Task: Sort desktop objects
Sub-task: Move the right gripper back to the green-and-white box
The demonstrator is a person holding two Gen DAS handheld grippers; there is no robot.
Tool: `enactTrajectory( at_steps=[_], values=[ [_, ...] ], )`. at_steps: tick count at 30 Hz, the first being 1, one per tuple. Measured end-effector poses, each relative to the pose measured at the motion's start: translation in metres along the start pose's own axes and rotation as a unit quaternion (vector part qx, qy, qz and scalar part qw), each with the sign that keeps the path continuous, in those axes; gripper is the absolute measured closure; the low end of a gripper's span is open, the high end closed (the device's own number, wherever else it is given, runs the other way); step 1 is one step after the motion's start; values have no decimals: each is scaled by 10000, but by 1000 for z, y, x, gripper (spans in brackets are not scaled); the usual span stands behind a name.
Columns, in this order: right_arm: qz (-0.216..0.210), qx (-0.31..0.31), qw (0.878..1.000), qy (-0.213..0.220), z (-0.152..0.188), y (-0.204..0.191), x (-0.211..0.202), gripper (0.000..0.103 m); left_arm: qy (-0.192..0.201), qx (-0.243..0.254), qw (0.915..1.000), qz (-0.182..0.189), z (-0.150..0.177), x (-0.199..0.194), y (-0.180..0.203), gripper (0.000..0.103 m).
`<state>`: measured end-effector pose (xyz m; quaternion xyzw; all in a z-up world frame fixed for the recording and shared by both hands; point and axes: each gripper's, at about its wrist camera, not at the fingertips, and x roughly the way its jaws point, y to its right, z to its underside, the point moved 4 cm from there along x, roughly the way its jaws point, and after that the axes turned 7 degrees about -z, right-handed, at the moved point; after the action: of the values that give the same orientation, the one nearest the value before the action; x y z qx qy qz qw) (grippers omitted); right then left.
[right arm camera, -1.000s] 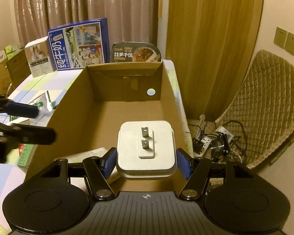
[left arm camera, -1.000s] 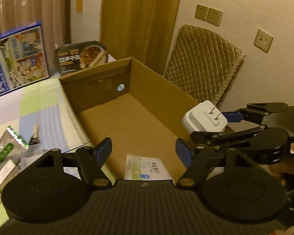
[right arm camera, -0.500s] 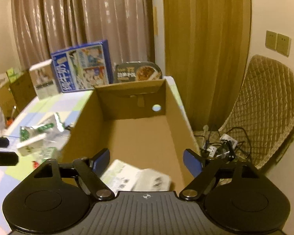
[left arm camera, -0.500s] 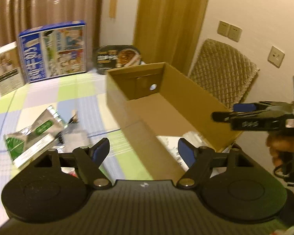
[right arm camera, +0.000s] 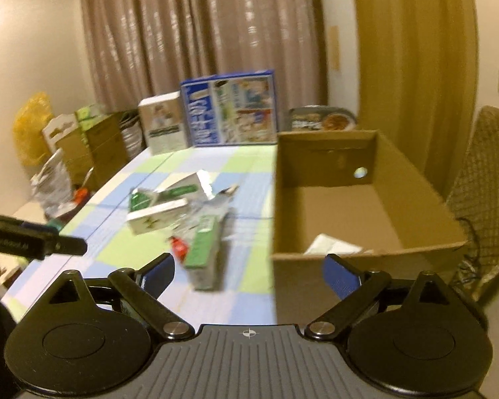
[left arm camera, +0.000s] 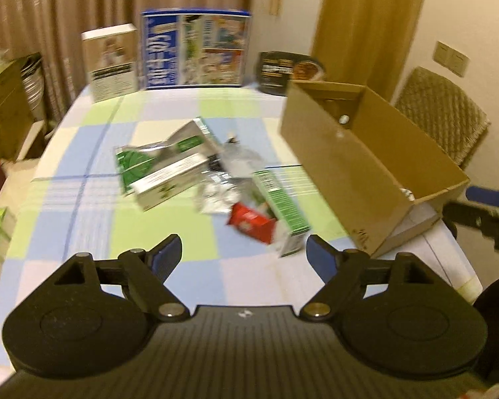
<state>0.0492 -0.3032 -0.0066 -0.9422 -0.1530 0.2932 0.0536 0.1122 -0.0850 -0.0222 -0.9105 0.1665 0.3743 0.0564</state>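
The green carton lies in the clutter on the checked tabletop, just left of the cardboard box, long axis running away from me. My left hand-held gripper faces it, nearer than my right hand-held gripper; both are empty, jaws opening.

motion blur smears the pile of packets; box wall hides contents.
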Motion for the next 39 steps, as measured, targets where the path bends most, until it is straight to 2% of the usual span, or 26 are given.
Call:
enactTrajectory(
  at_steps=[4,11,18,27,34,39],
  values=[
    [-196,-117,9996,-173,11,-23,8,10,6,-76,9997,-218,13,-11,-19,24],
    [-277,-279,9985,-373,17,-44,24,10,-50,-237,9994,-244,30,-19,-36,21],
    [-297,-573,9963,-566,22,-58,48,11,-67,-271,9993,-235,32,-12,-49,19],
    [-309,-911,9918,-840,27,-66,103,22,-237,29,9992,-308,26,22,-55,19],
    [-88,-797,9917,-1007,27,-51,146,40,-282,213,9991,-238,11,55,-54,19],
    [-78,-739,9903,-1177,28,-41,170,43,-340,318,9988,-168,6,83,-50,19]
  ],
)
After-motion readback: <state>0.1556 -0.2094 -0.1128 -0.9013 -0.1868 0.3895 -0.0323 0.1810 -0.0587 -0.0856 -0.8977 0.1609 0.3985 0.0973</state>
